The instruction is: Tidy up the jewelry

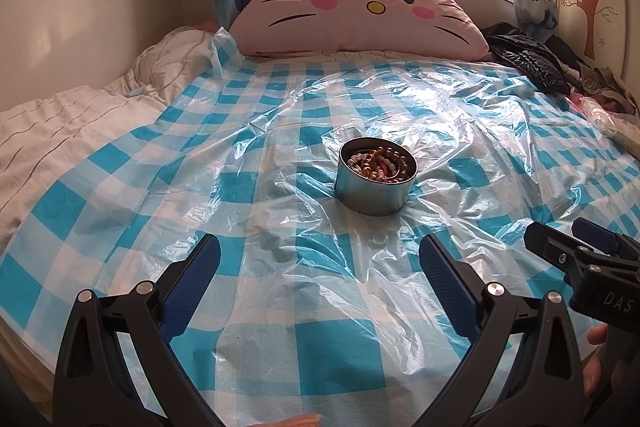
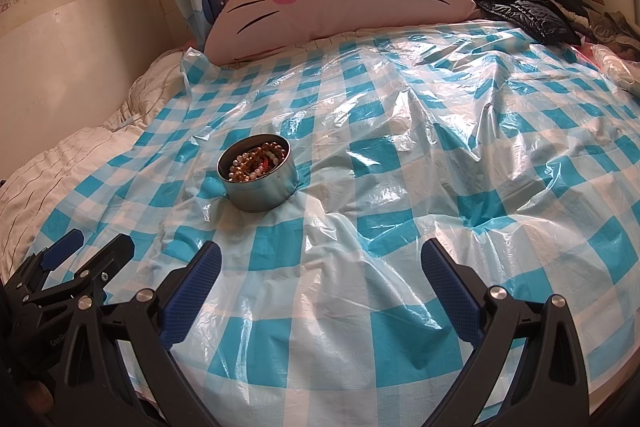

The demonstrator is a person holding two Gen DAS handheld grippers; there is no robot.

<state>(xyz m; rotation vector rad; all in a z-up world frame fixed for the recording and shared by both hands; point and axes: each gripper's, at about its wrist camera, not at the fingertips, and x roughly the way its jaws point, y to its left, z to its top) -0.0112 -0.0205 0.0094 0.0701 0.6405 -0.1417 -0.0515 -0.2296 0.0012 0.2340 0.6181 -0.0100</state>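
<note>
Left wrist view: a round metal tin [image 1: 374,183] sits near the middle of the bed [image 1: 60,131], on a blue-checked plastic sheet [image 1: 168,155], lidless and filled with beaded bracelets [image 1: 378,163] in pearl, amber and red. Nearer the foot edge, the left gripper [image 1: 320,267] has its fingers spread wide, holding nothing. Beside it, the right gripper [image 2: 321,269] is equally wide and empty. A pink cat pillow [image 1: 356,15] leans at the head.

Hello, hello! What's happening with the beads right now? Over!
Left tool open, right tool open, both empty. Beads piled in round tin on checked plastic sheet. Nothing in the way.
</note>
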